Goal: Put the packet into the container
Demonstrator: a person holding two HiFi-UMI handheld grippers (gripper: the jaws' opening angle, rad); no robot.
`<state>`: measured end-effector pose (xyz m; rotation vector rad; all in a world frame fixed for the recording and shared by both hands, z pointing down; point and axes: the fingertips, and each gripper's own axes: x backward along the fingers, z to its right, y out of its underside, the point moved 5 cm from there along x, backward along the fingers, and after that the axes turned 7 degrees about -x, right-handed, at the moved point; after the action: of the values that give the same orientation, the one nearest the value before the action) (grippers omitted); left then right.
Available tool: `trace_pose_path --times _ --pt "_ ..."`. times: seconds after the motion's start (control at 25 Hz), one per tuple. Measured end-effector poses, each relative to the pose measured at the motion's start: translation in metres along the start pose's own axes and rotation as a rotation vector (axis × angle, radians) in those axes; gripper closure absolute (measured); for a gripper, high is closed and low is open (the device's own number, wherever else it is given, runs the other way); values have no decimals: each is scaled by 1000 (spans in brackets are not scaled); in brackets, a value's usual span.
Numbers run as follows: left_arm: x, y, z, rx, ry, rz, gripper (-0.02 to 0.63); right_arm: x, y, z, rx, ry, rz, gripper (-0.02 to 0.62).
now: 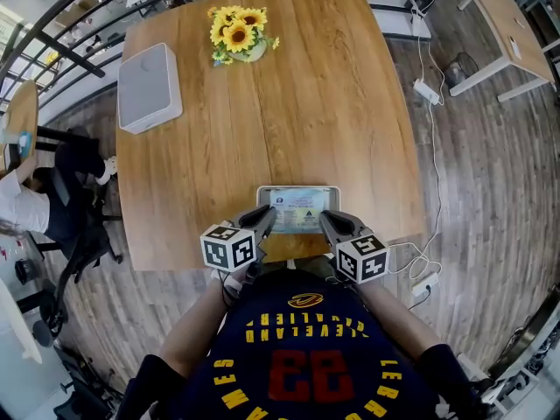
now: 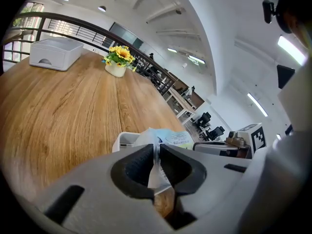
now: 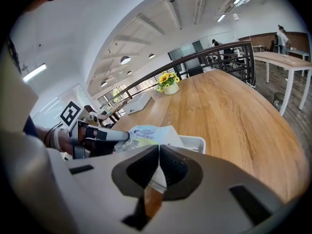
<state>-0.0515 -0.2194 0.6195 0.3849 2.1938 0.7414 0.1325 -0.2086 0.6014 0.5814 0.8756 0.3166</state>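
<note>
Both grippers (image 1: 267,218) (image 1: 325,221) pinch the crinkly packet (image 1: 297,210) over the rectangular white container (image 1: 297,188).

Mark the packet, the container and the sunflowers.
packet (image 1: 296,215), head view, middle of its printed face.
container (image 3: 194,143), right gripper view, white outer wall.
sunflowers (image 1: 238,33), head view, yellow blooms at the far end of the table.

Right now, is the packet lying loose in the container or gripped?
Gripped. The left gripper and right gripper each pinch an edge of the packet, spread over the container; how deep it sits cannot be told.
</note>
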Motion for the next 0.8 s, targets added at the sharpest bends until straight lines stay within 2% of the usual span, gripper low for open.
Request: trace_pose_path --times 0.44,0.8 --pt "-8 15 0 -7 -41 -72 558 -12 18 9 71 81 -79 577" --pt "-13 15 -1 -8 -38 -83 558 -16 20 16 62 104 -98 577"
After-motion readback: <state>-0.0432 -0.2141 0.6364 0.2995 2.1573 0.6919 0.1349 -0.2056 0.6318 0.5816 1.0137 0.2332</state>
